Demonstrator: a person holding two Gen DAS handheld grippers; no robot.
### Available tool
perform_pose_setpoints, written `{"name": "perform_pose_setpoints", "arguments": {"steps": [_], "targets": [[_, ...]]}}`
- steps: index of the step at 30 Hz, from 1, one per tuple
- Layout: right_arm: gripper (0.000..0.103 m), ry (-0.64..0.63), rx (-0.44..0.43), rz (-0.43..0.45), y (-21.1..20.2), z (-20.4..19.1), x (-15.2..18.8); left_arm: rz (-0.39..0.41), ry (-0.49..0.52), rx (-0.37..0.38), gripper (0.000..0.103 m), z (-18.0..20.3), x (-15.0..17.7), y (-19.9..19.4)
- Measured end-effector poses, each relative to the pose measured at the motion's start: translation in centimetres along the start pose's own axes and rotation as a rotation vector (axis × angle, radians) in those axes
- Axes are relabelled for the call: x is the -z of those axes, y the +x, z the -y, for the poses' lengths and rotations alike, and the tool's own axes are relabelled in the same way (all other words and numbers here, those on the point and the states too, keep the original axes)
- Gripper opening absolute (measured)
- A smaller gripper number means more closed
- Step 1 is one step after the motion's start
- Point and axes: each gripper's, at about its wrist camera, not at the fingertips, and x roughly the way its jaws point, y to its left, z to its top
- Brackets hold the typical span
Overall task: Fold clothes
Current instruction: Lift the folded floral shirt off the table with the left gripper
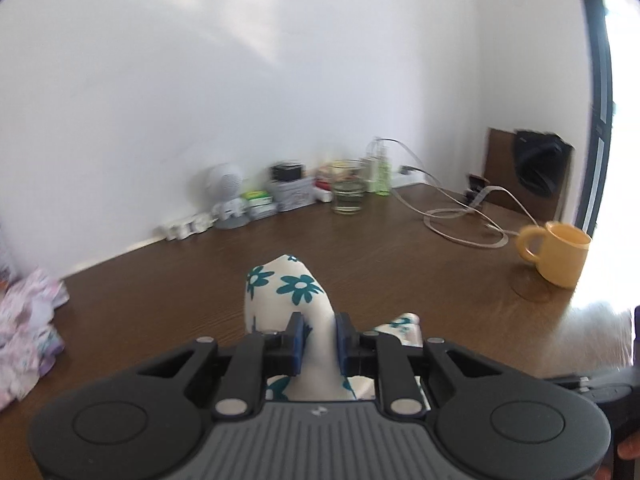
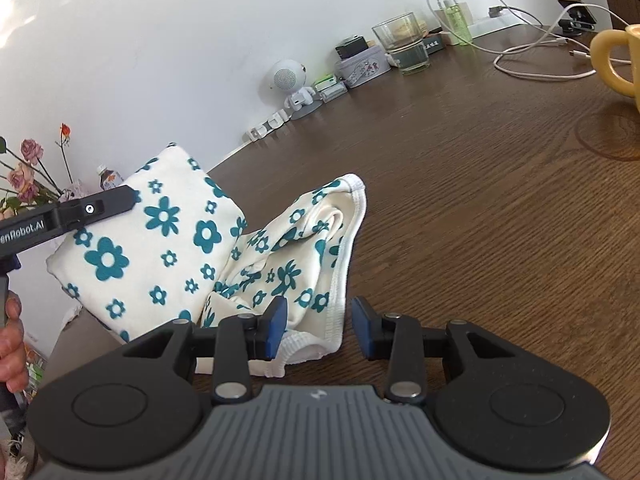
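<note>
- Floral garment (image 2: 168, 248), white with teal flowers, is partly lifted off the brown table (image 2: 480, 200); its hemmed end still lies crumpled on the wood.
- Your left gripper (image 1: 320, 340) is clenched on a fold of that cloth, which bulges up past the blue pads (image 1: 297, 340).
- In the right wrist view, your left tool comes in from the left edge, tilted upward, with your hand (image 2: 10, 344) below it.
- Your right gripper (image 2: 320, 328) hovers low over the hem, fingers spread and holding nothing.
- Yellow mug (image 1: 560, 256) stands well apart, on the right.
</note>
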Motion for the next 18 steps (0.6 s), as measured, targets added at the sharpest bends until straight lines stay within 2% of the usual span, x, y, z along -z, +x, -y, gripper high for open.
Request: {"name": "perform_pose_setpoints", "arguments": {"steps": [2,5,8,10,12,13,15,18], "targets": [[0.036,0.014,0.010,0.012,-0.3,0.5,0.0,-0.003,0.039,0.045,0.016,2.3,0.2,0.8],[0.036,0.036,0.038,0.034,-0.7,1.2,-0.2,-0.016,0.030,0.143,0.016,5.0,0.4,2.8],[0.036,0.059,0.074,0.058,-1.4,2.0,-0.1,-0.067,-0.064,0.266,0.016,5.9,0.5,4.4],[0.036,0.070,0.093,0.070,-2.1,2.5,0.0,-0.052,-0.128,0.327,0.016,5.2,0.3,3.5],[0.036,0.090,0.092,0.087,-3.0,3.1,0.1,-0.020,-0.165,0.328,0.019,3.8,0.0,2.0],[0.036,0.106,0.077,0.095,-3.4,3.3,0.0,-0.004,-0.183,0.328,0.026,3.0,-0.1,1.2],[0.036,0.128,0.037,0.110,-4.0,3.4,-0.2,0.014,-0.190,0.258,0.037,1.0,0.1,-0.2],[0.036,0.122,-0.046,0.119,-4.2,2.6,-0.8,-0.026,-0.205,0.164,0.038,-1.8,1.2,-0.4]]}}
